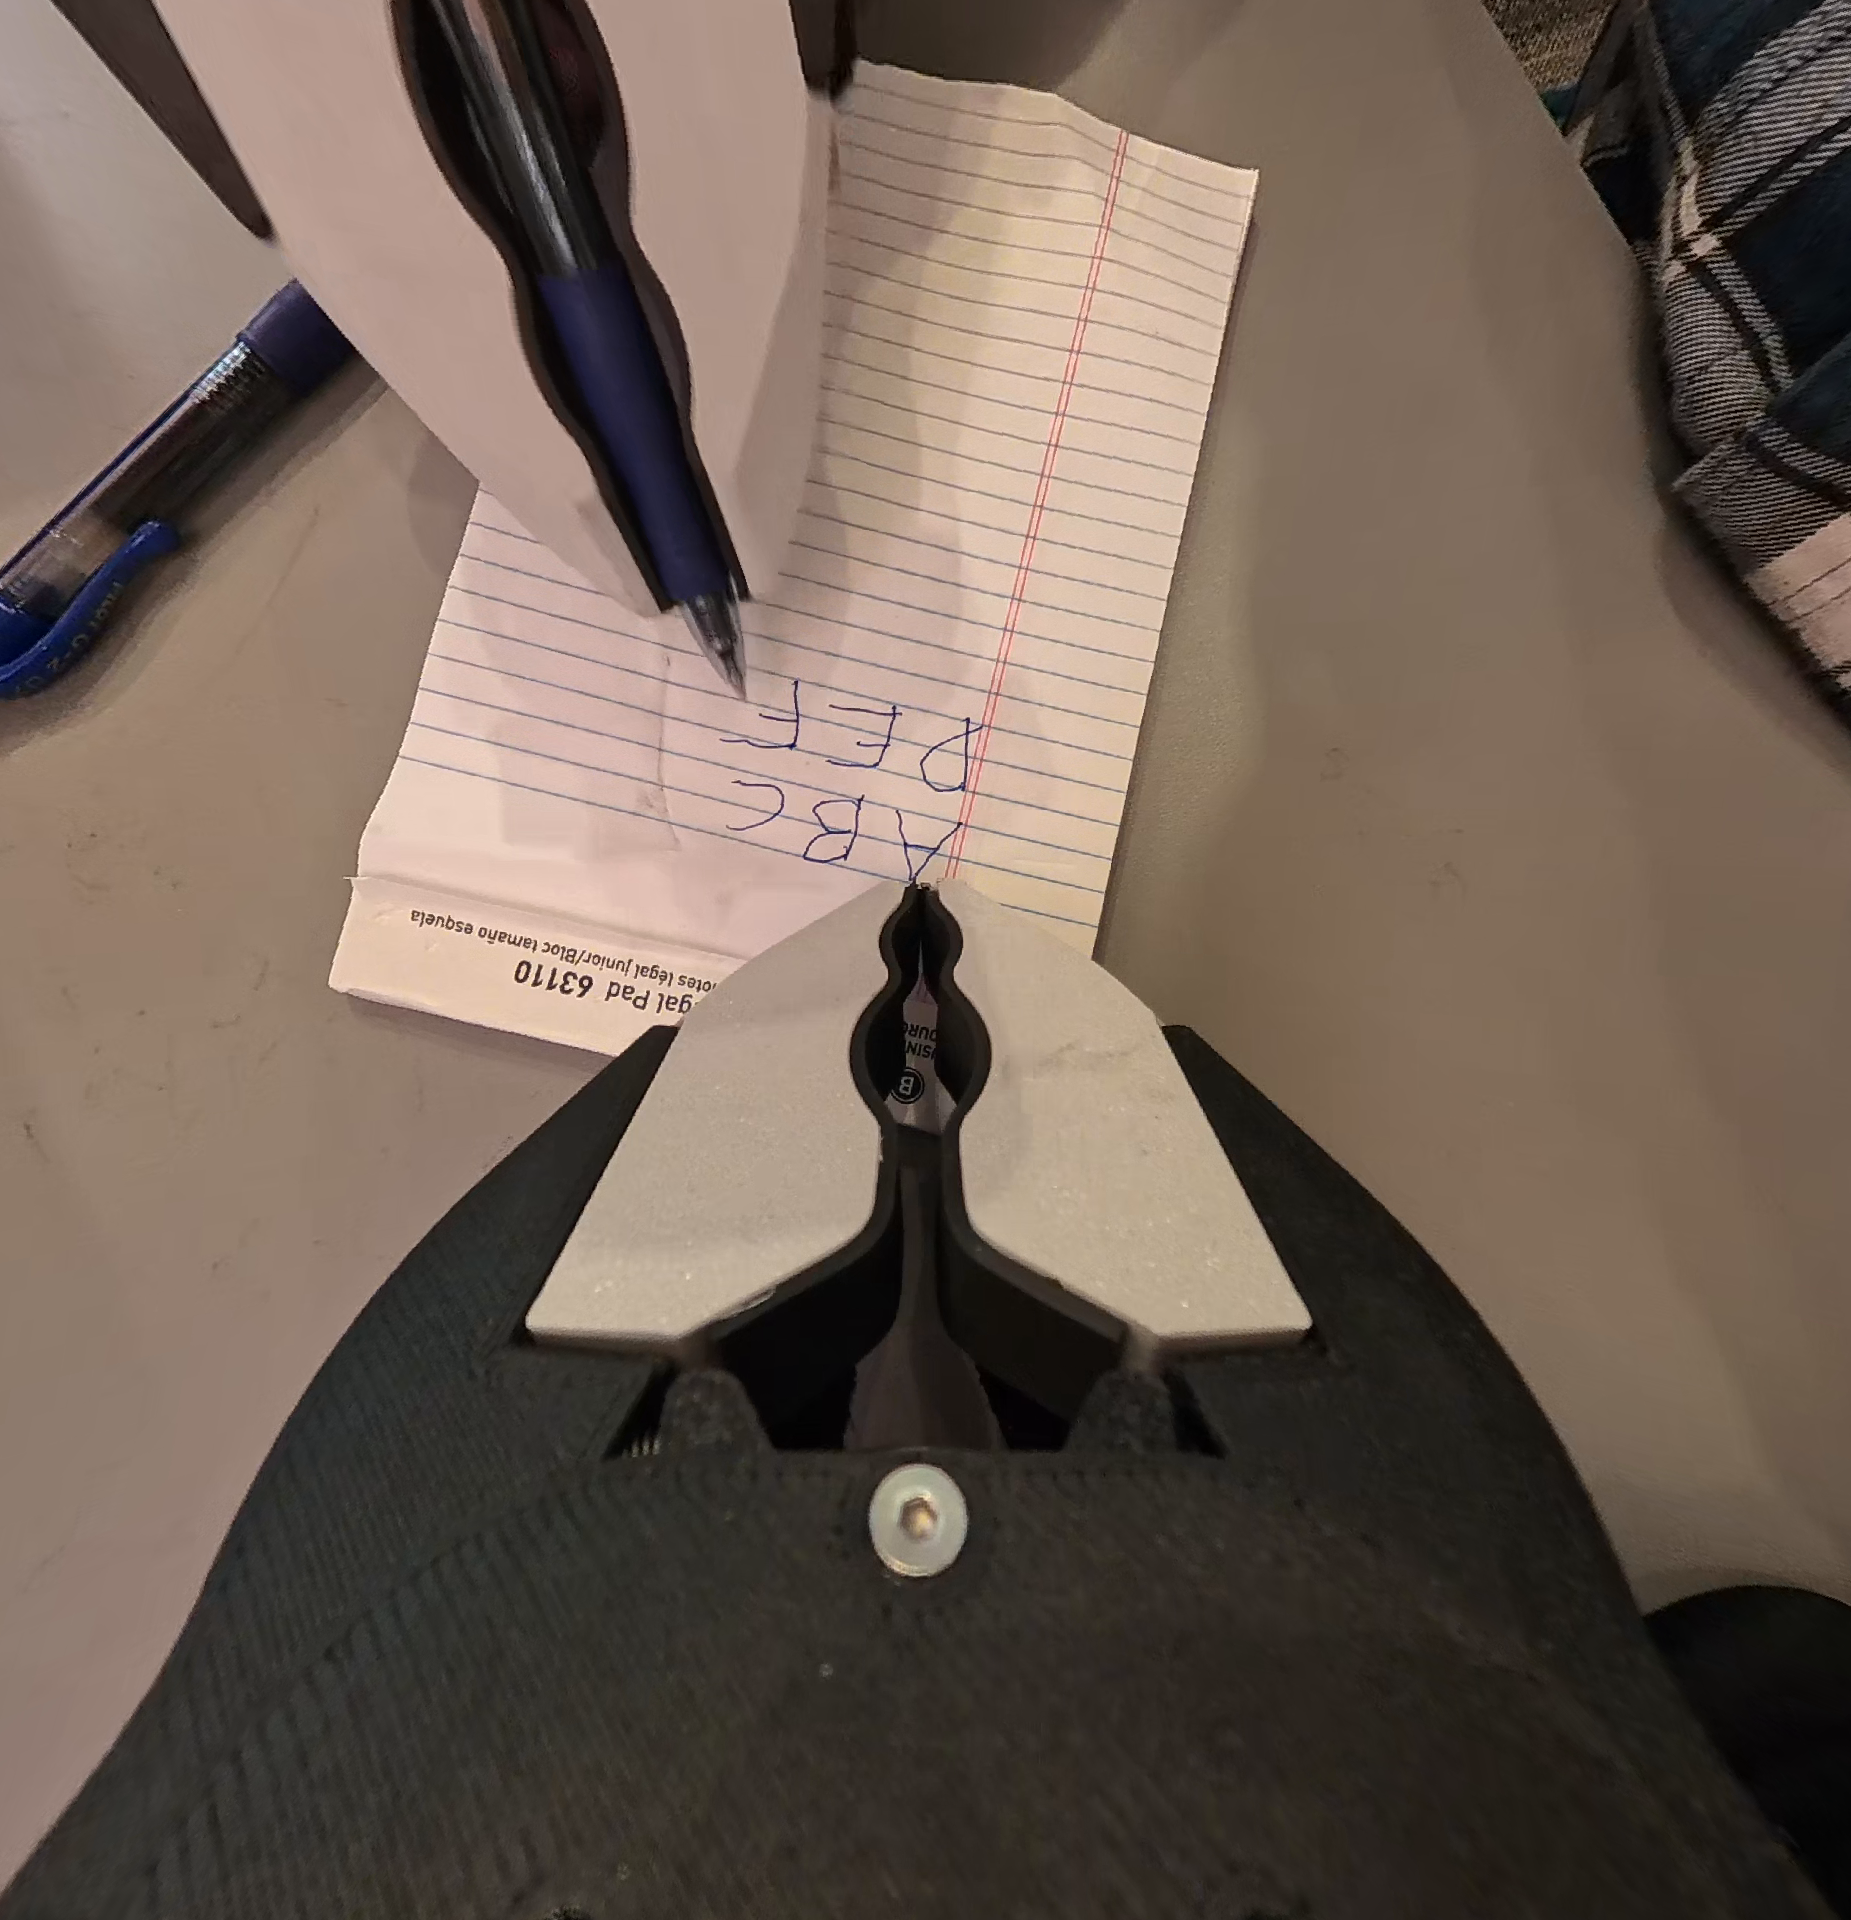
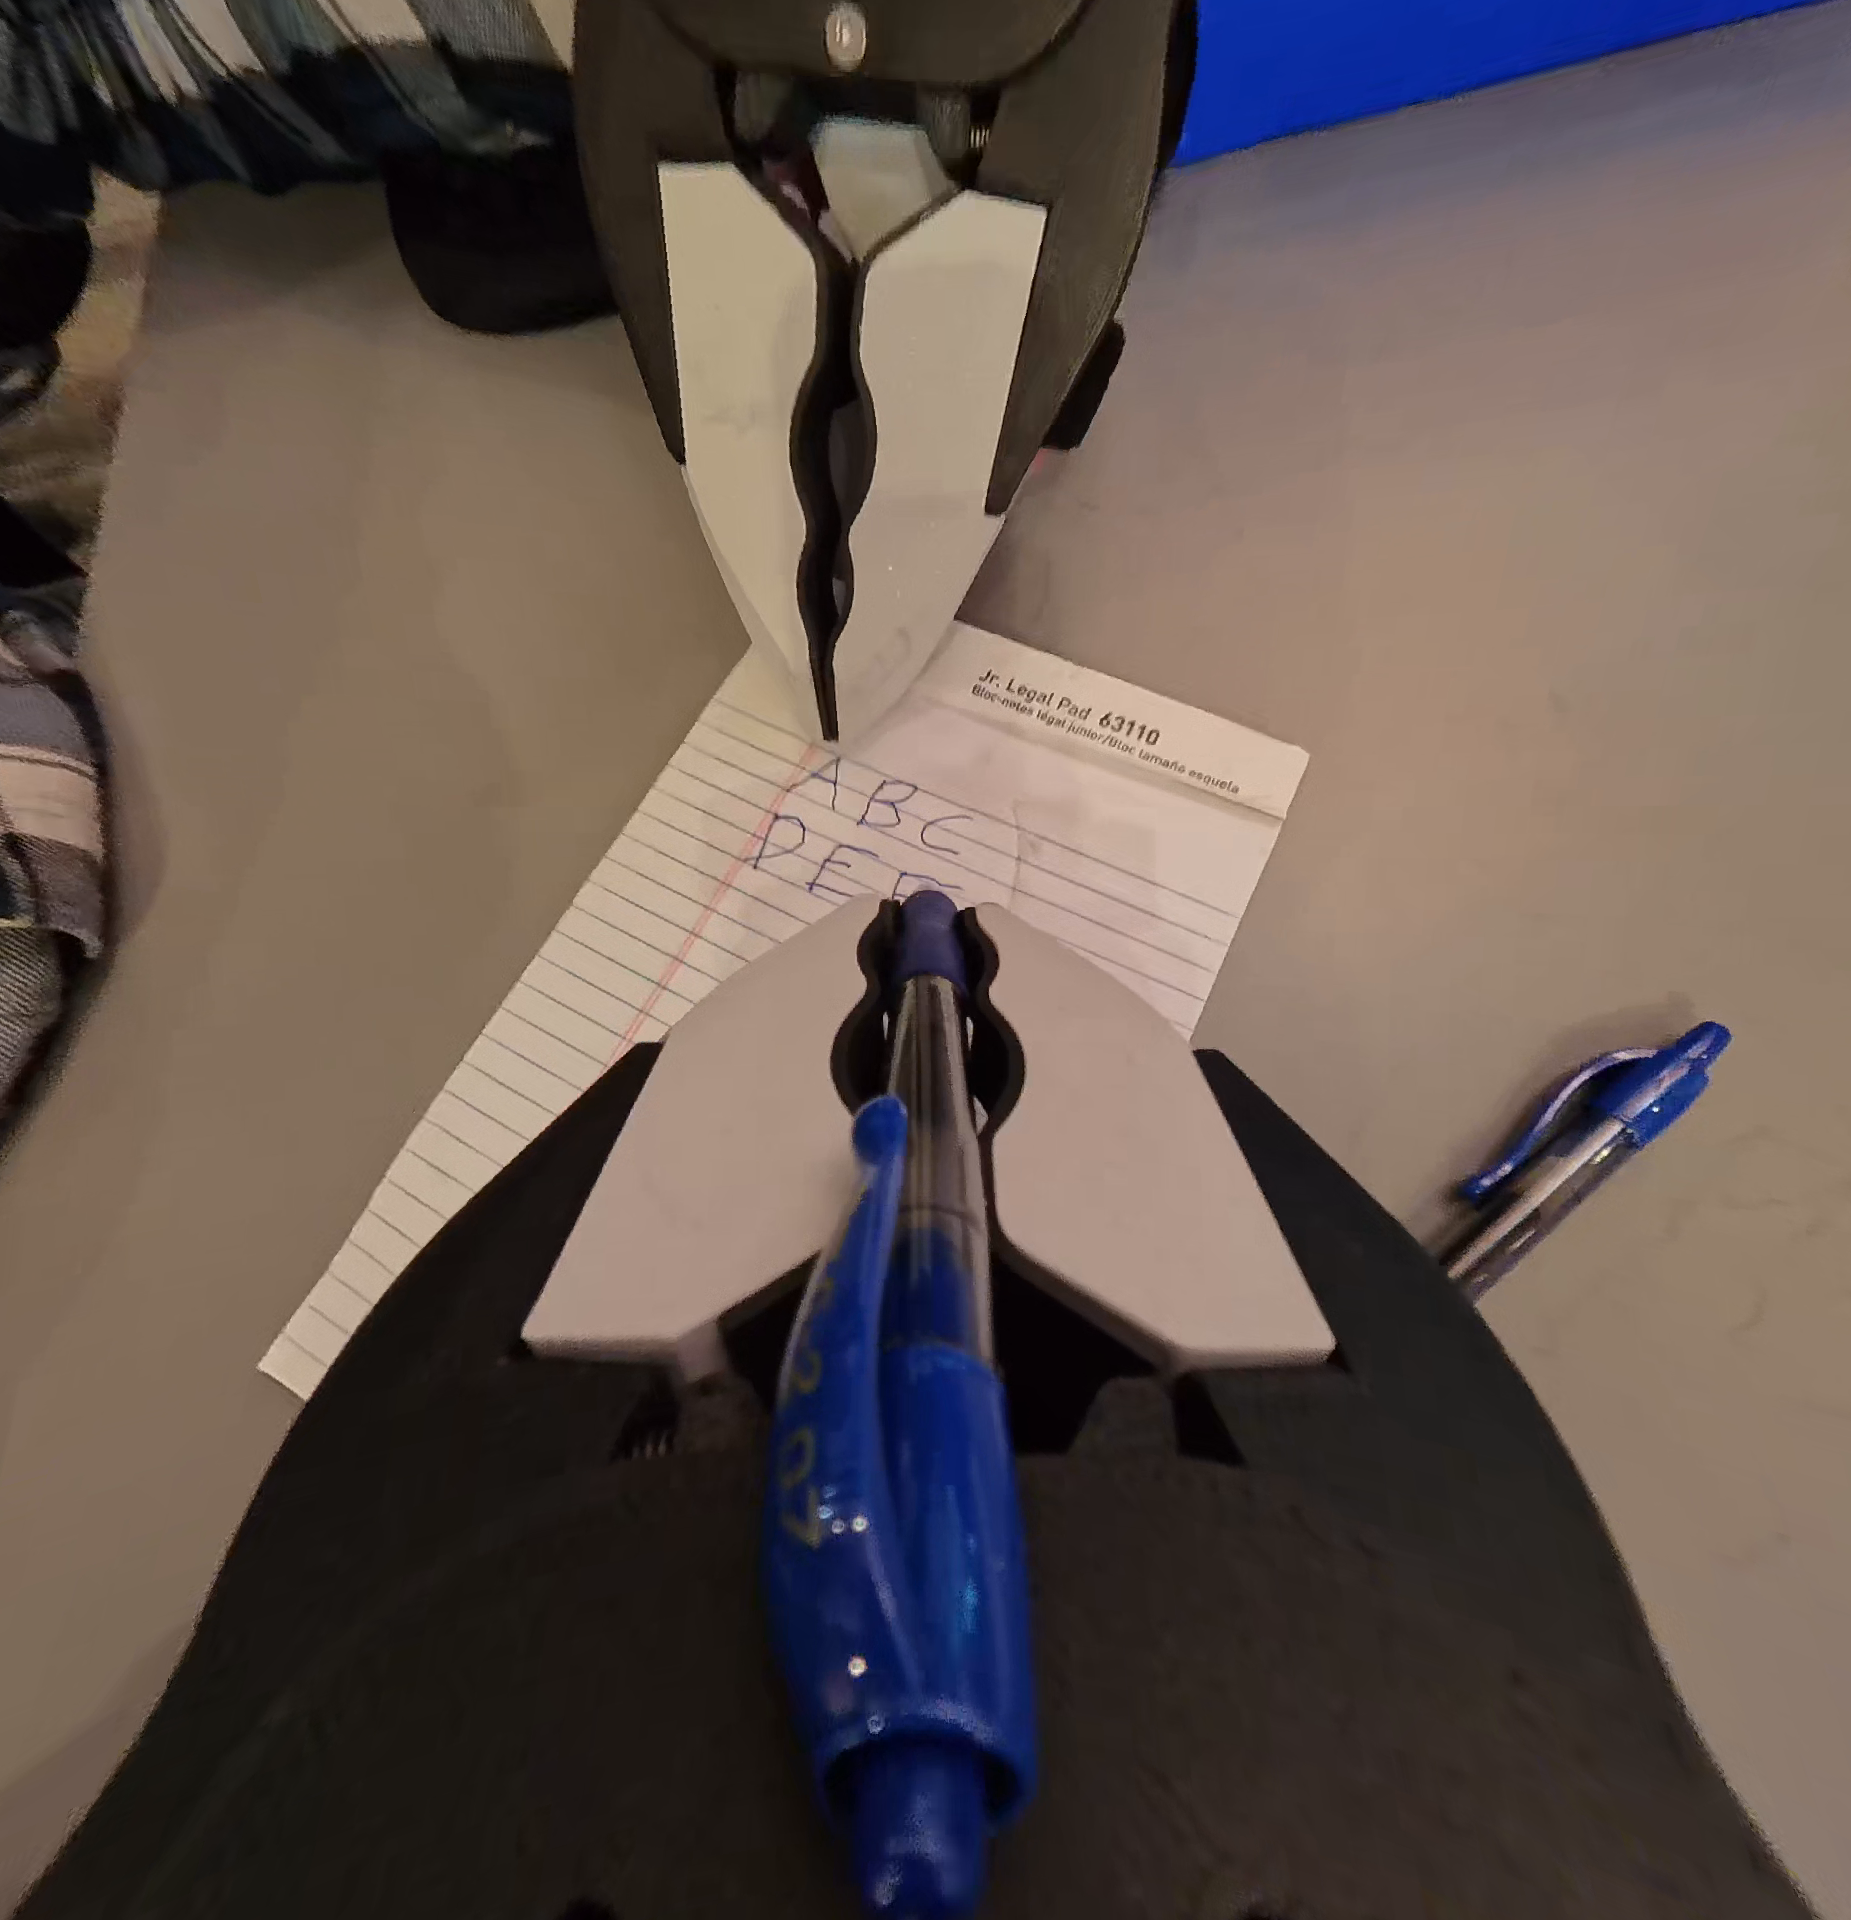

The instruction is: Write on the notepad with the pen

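A white lined notepad (image 1: 952, 416) with a red margin lies on the grey table (image 1: 1420, 831). It bears two rows of blue handwritten letters (image 1: 848, 779). My right gripper (image 2: 926, 912) is shut on a blue pen (image 2: 900, 1507). In the left wrist view that gripper (image 1: 703, 592) comes down from the top, and the pen (image 1: 630, 416) has its tip (image 1: 734, 675) on the paper just beyond the second row. My left gripper (image 1: 926, 894) is shut, its tips resting on the pad near the header strip. It also shows in the right wrist view (image 2: 827, 727).
A second blue pen (image 1: 100, 520) lies on the table beside the pad; it also shows in the right wrist view (image 2: 1586, 1132). Plaid cloth (image 1: 1783, 416) lies along the table edge on the other side. A blue object (image 2: 1523, 62) is at the far edge. The grippers' ends are close to 6 centimetres from one another.
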`<state>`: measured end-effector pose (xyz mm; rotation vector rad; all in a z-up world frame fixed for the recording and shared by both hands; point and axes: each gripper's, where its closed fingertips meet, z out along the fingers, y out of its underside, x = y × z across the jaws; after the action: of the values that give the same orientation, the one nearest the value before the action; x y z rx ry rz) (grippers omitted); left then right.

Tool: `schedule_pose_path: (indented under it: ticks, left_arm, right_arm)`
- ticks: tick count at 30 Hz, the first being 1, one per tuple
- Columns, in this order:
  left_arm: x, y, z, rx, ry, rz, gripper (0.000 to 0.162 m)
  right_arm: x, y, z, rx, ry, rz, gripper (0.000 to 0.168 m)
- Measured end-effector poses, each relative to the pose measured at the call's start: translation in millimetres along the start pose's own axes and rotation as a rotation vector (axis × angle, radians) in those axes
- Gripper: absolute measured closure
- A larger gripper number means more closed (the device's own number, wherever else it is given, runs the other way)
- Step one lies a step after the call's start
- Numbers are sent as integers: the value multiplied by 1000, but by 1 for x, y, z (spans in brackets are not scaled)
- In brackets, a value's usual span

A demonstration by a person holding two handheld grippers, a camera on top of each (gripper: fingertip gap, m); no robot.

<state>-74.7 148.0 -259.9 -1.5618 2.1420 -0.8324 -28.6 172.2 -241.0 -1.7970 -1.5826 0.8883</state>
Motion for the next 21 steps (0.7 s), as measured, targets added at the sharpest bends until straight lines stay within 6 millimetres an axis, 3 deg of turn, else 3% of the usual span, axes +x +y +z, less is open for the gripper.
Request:
schedule_pose_path:
  ticks: [6,12,21]
  left_arm:
    - [0,0,0,-6,-3,9,161]
    - [-4,0,-6,-33,-42,-10,150]
    - [-12,-23,-36,28,-273,-69,126]
  right_arm:
    - [7,-8,-11,51,18,8,158]
    - [13,-18,-35,94,80,-1,158]
    - [-18,-24,-54,133,97,-10,157]
